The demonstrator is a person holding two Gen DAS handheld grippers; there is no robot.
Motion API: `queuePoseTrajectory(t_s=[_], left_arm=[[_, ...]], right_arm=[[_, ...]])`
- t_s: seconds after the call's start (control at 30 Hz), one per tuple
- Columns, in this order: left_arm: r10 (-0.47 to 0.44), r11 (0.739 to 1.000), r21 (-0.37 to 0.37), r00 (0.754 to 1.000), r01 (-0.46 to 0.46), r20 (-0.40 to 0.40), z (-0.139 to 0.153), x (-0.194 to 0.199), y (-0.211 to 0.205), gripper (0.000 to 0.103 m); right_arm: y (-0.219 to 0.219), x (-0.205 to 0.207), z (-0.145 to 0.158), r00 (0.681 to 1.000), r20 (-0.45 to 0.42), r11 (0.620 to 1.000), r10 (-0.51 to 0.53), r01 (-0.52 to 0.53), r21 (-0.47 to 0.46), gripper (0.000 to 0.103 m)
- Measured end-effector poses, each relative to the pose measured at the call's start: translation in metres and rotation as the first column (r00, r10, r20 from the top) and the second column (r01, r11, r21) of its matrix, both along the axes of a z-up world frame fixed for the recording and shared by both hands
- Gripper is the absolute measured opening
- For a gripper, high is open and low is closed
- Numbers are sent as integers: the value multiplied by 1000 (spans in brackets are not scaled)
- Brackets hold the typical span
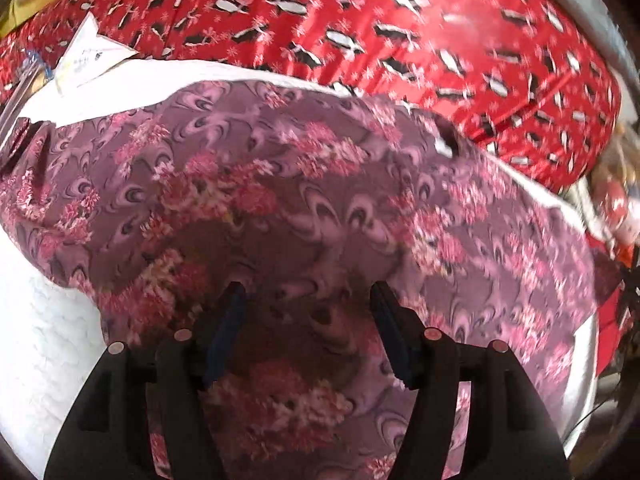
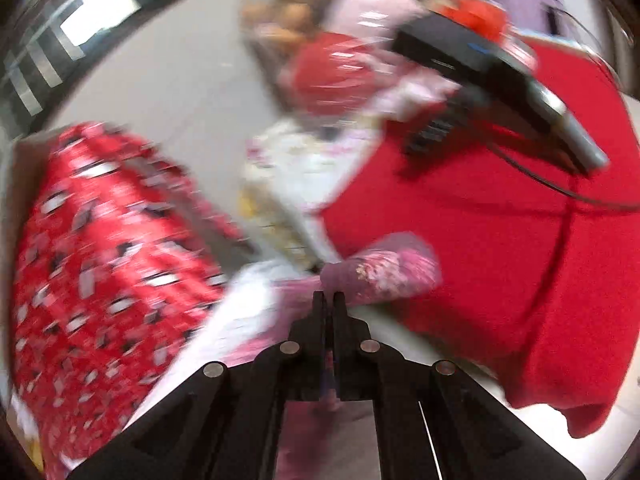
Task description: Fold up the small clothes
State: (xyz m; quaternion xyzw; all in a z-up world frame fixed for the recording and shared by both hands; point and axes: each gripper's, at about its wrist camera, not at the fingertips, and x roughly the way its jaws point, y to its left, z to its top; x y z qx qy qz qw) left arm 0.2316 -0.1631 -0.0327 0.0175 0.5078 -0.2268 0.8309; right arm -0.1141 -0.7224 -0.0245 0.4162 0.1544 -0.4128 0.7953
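A mauve garment with pink flower print point(image 1: 304, 200) lies spread on a white padded surface point(image 1: 44, 340) and fills the left wrist view. My left gripper point(image 1: 306, 292) is open just above the cloth, fingers point(image 1: 230, 312) apart, nothing between them. In the blurred right wrist view my right gripper point(image 2: 329, 296) is shut on an edge of the same floral garment point(image 2: 384, 276), which bunches out past the fingertips and is lifted off the surface.
A red penguin-print fabric point(image 1: 400, 32) lies behind the garment, also in the right wrist view point(image 2: 100, 260). A red cloth point(image 2: 500, 240) lies at right with a black device point(image 2: 480, 64) and cable on it. White paper tags point(image 1: 88, 52) lie at the far left.
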Motion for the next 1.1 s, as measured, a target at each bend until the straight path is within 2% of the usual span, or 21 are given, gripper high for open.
queuePoseTrajectory(t_s=[0.1, 0.2, 0.3, 0.5, 0.67, 0.77, 0.87, 0.93, 0.97, 1.03, 1.07, 1.1], left_arm=[[27, 998, -53, 1000, -27, -14, -2, 6, 9, 63], [11, 997, -78, 999, -14, -43, -3, 13, 13, 63], [12, 997, -78, 999, -16, -48, 0, 22, 19, 63], [9, 996, -86, 996, -17, -94, 0, 30, 35, 63], [9, 993, -120, 995, -21, -98, 8, 32, 49, 63], [22, 988, -150, 995, -37, -101, 13, 34, 61, 64], [37, 982, -179, 994, -55, -106, 16, 38, 71, 64], [38, 977, -202, 992, -61, -119, 17, 41, 74, 64], [33, 974, -218, 991, -62, -131, 16, 41, 75, 64], [10, 970, -239, 988, -47, -155, 13, 41, 72, 64], [1, 970, -241, 987, -41, -163, 12, 41, 70, 64], [-9, 972, -235, 986, -31, -168, 10, 39, 66, 64]], right_arm=[[37, 30, 29, 993, 17, 992, 117, -116, -49, 2], [75, 68, 46, 973, 25, 971, 232, -229, -69, 2], [123, 113, 51, 938, -2, 935, 347, -346, -80, 2], [223, 192, 45, 843, -45, 839, 536, -538, -79, 2], [299, 246, 38, 745, -103, 742, 659, -666, -79, 3], [349, 271, 33, 671, -119, 666, 732, -742, -81, 8], [393, 293, 18, 583, -89, 582, 808, -812, -39, 8], [420, 304, 2, 527, -103, 530, 844, -848, 7, 10], [434, 309, -8, 483, -108, 490, 869, -871, 49, 11], [454, 309, -20, 425, -135, 438, 895, -894, 91, 13], [463, 303, -23, 408, -169, 426, 897, -901, 86, 13], [464, 296, -23, 414, -181, 432, 892, -899, 71, 13]])
